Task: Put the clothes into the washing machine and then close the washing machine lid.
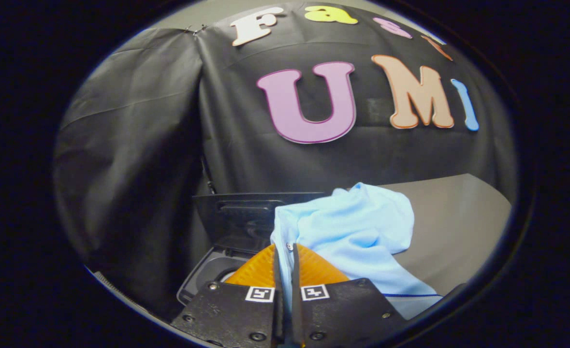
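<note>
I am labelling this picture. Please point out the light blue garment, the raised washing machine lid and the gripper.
Light blue garment (357, 227): gripper view, on its bunched upper part.
Washing machine lid (246, 217): gripper view, on its raised inner face.
Gripper (285, 253): gripper view, between its fingertips, shut on the garment.

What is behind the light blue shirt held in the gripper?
Behind the light blue shirt, pinched in the gripper, stands the washing machine's raised lid; the grey table runs alongside. The shirt covers the lid's far side.

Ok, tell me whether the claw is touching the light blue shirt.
Touching. In the gripper view the claw has both fingers pressed nearly together on a fold of the light blue shirt, lifted beside the washing machine with its lid up.
</note>
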`<state>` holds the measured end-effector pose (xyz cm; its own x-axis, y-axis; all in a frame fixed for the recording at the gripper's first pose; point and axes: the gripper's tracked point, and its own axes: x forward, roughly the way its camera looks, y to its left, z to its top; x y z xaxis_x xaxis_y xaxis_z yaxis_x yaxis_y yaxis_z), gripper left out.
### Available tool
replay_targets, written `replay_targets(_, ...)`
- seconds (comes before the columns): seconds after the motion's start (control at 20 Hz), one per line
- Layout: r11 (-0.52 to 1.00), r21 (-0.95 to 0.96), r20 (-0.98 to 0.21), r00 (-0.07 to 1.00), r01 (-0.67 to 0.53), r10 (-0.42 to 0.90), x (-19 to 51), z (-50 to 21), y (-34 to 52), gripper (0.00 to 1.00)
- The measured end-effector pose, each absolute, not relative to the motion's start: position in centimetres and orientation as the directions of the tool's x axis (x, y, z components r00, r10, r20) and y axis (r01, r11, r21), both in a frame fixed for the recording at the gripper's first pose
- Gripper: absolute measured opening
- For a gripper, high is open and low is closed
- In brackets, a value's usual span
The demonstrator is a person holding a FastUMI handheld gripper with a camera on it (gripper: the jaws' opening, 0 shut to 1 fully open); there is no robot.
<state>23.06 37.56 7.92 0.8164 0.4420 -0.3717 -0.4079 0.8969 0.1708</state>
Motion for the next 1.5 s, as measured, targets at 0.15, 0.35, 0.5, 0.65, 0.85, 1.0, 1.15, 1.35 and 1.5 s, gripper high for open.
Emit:
replay_targets(0.15,0.875,0.131,-0.405,0.78,-0.466,0.476,23.6,6.2,40.9,0.09)
replay_targets(0.35,0.848,0.164,-0.378,0.762,-0.503,0.525,24.7,6.5,43.9,0.37)
replay_targets(0.5,0.846,0.163,-0.357,0.769,-0.507,0.53,25.5,7.7,45.0,0.39)
replay_targets(0.65,0.858,0.125,-0.343,0.79,-0.498,0.508,27.2,8.5,45.5,0.38)
replay_targets(0.85,0.878,0.087,-0.297,0.83,-0.47,0.473,29.7,9.2,46.5,0.62)
replay_targets(1.0,0.899,0.057,-0.257,0.864,-0.434,0.433,32.9,10.1,47.3,0.95)
replay_targets(1.15,0.932,0.029,-0.187,0.914,-0.362,0.36,37.6,10.7,47.2,0.96)
replay_targets(1.35,0.972,0.013,-0.227,0.946,-0.234,0.231,43.1,8.2,45.3,0.96)
replay_targets(1.5,0.977,0.015,-0.285,0.936,-0.21,0.206,44.3,5.8,45.1,0.96)
